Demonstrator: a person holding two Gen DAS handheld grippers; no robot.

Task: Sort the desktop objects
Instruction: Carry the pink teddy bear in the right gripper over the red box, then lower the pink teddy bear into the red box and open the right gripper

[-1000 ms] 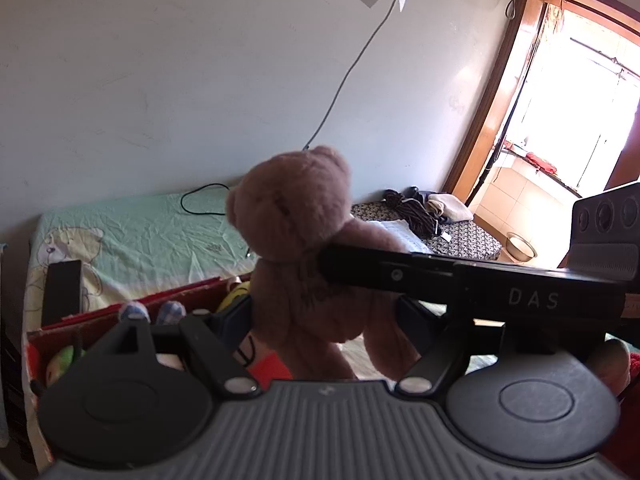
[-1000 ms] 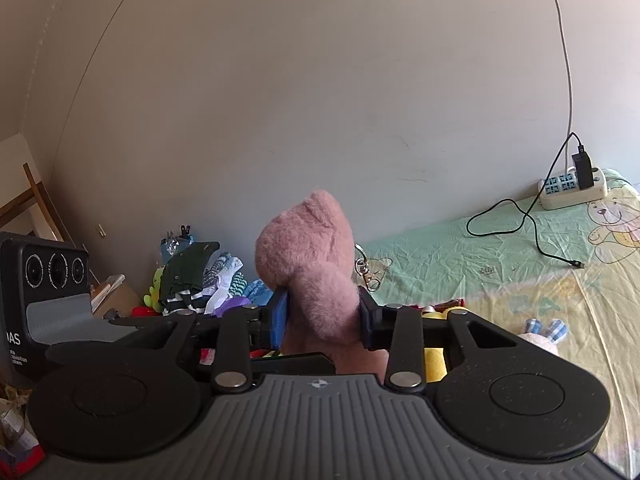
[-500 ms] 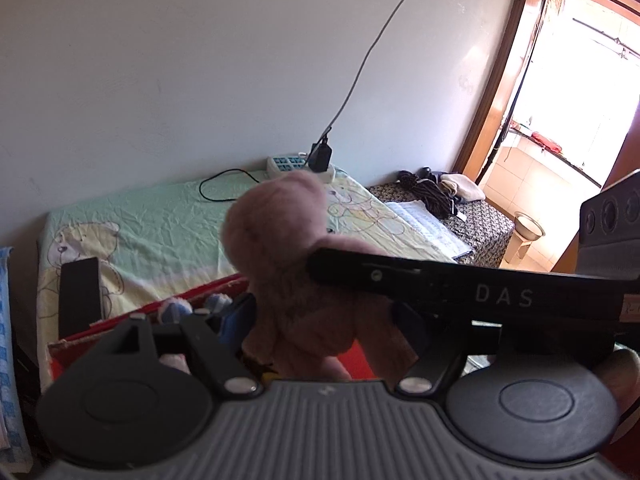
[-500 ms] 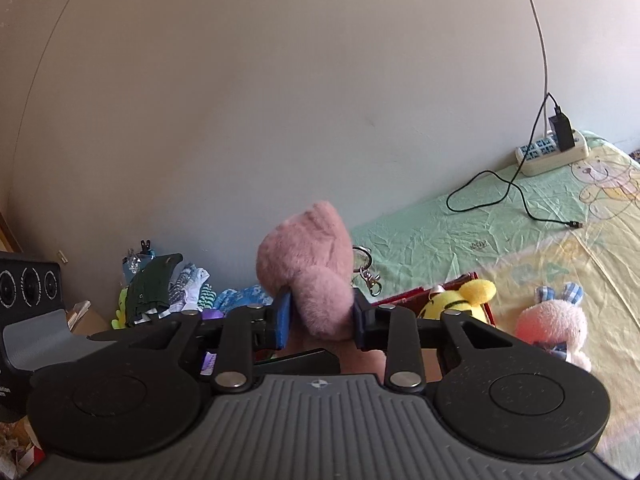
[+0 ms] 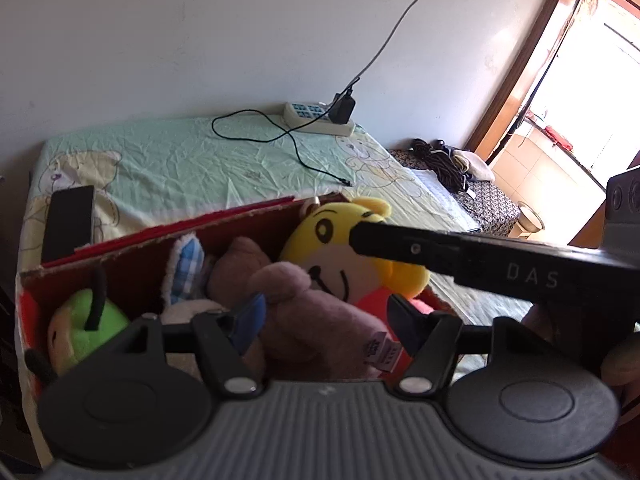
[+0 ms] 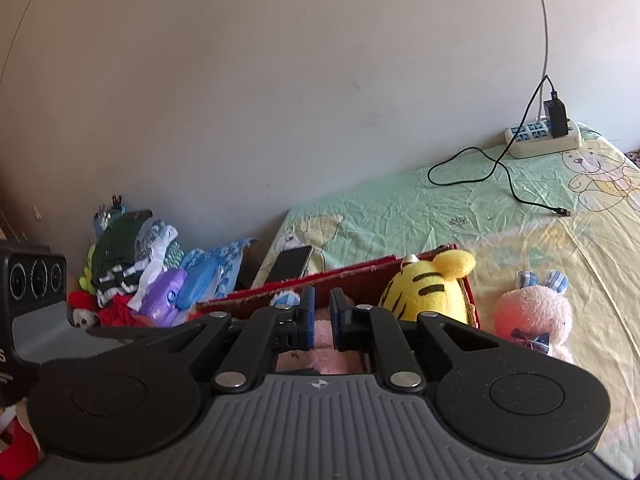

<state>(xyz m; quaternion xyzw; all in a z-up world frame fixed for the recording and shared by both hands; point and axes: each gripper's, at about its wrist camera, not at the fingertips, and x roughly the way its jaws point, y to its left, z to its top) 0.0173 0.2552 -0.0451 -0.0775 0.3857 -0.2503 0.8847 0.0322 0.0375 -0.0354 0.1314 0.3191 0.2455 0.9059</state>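
Pink bear (image 5: 316,312) lay in the red box (image 5: 152,248), down from mid-air a second before.

Four toys sat inside. Left gripper (image 5: 324,316) gaped wide around the bear; right gripper (image 6: 321,316) was nearly closed, empty. Only the right view showed a fifth toy, a bunny (image 6: 534,316), outside at 3 o'clock.

Right hand-held gripper (image 6: 321,318) nearly closed above pink bear (image 6: 320,350).
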